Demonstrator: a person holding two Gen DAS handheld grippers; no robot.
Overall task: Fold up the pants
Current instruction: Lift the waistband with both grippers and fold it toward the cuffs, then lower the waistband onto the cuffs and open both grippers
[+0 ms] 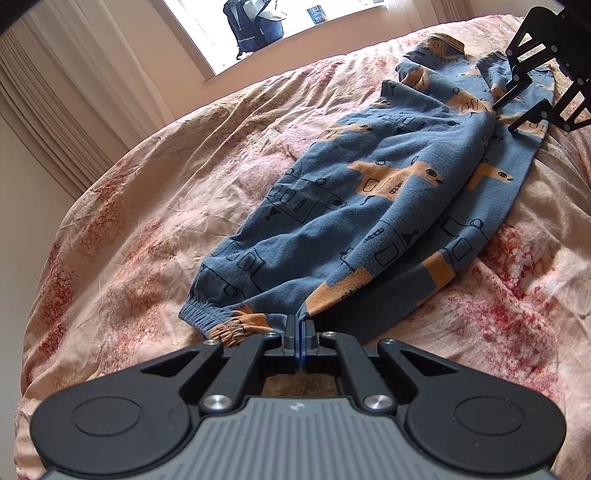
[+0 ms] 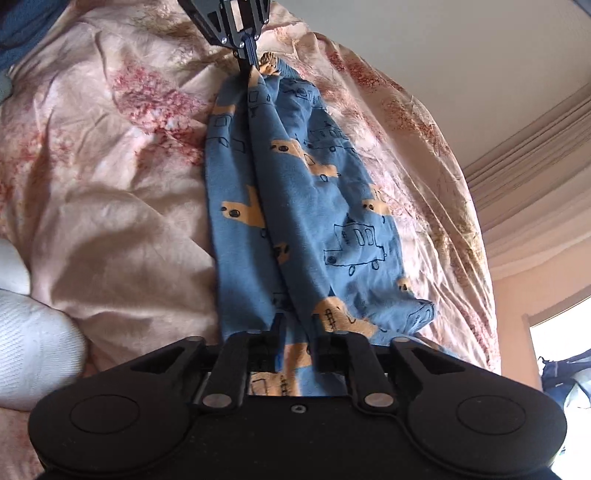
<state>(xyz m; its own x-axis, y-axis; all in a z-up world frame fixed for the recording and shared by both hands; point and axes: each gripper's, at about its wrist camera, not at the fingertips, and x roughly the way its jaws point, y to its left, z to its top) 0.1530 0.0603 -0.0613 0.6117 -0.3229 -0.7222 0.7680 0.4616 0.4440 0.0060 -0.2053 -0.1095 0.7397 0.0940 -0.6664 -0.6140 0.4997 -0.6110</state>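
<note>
Blue pajama pants (image 1: 373,206) with orange vehicle prints lie lengthwise, legs stacked, on the floral duvet (image 1: 147,184). My left gripper (image 1: 300,325) is clamped tight on the cuff end directly ahead of it. My right gripper (image 2: 295,343), at the far end, stands parted, with fabric lying between its jaws; I cannot tell whether the pads press it. Beyond the left gripper, a dark backpack (image 1: 255,22) sits on the windowsill. A white pillow (image 2: 33,325) lies left of the right gripper.

one pants (image 1: 369,192), two grippers, one backpack (image 1: 255,24)
</note>
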